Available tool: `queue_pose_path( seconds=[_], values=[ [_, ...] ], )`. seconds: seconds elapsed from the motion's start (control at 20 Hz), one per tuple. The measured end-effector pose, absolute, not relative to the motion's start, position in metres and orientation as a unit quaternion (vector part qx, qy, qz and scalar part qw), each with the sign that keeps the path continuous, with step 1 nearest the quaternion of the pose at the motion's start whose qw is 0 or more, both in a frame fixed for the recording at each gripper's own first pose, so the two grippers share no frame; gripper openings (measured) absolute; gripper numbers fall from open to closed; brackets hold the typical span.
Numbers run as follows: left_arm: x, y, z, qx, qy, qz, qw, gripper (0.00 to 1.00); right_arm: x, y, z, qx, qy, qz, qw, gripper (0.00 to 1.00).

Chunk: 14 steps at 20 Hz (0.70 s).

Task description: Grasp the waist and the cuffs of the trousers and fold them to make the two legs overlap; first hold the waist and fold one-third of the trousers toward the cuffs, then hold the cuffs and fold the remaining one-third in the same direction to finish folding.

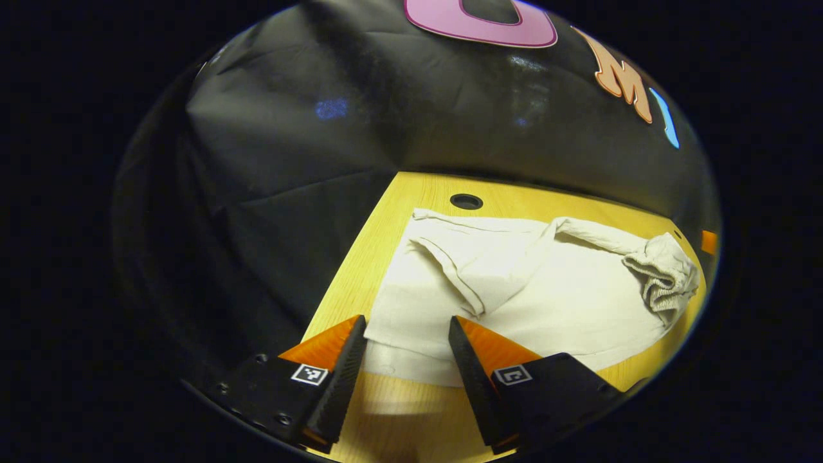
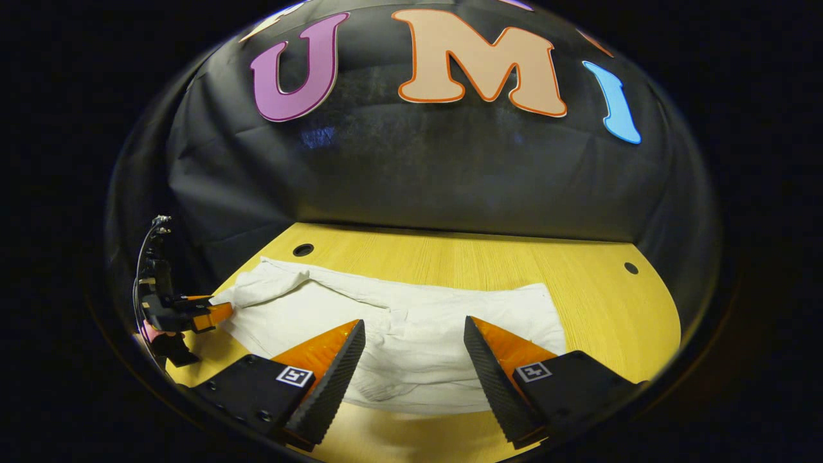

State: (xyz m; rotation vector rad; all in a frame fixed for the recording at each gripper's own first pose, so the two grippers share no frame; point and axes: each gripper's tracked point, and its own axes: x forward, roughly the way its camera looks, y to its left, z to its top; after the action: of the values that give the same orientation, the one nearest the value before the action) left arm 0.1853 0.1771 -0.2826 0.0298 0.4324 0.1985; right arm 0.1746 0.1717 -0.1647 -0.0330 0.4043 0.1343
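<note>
In the left gripper view, the left gripper [image 1: 407,328] hovers with its fingers spread wide and holding nothing, just over the near edge of the white trousers [image 1: 546,296] lying rumpled on the wooden tabletop [image 1: 379,218]. In the right gripper view, the right gripper [image 2: 415,331] also gapes wide and holds nothing above the trousers' near edge, the cloth spread across the tabletop.

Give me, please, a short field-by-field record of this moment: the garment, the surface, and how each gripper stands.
garment: white trousers, spread flat but rumpled, one part flipped over on itself
gathered end: bunched elastic edge at the right in the left gripper view
surface: wooden table with round holes
left gripper: open, at the trousers' near edge
right gripper: open, above the trousers
folding: not yet begun
</note>
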Motion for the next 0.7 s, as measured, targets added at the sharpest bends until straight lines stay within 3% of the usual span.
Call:
queue_pose_path(
  seconds=[0.05, 0.1, 0.25, 0.7],
  values=[
    [0.186, 0.174, -0.282, 0.016, 0.215, 0.095, 0.972, 0.65, 0.174, 0.17, -0.164, -0.016, 0.2, 0.066, 0.977, 0.98],
    [0.189, 0.167, -0.284, 0.016, 0.217, 0.087, 0.972, 0.59, 0.173, 0.169, -0.163, -0.015, 0.2, 0.065, 0.978, 0.98],
    [0.194, 0.157, -0.28, 0.003, 0.205, 0.086, 0.975, 0.03, 0.169, 0.162, -0.161, -0.015, 0.199, 0.061, 0.978, 0.98],
    [0.191, 0.148, -0.258, -0.068, 0.179, 0.113, 0.975, 0.0, 0.16, 0.124, -0.142, -0.018, 0.18, 0.035, 0.983, 0.98]
  ],
)
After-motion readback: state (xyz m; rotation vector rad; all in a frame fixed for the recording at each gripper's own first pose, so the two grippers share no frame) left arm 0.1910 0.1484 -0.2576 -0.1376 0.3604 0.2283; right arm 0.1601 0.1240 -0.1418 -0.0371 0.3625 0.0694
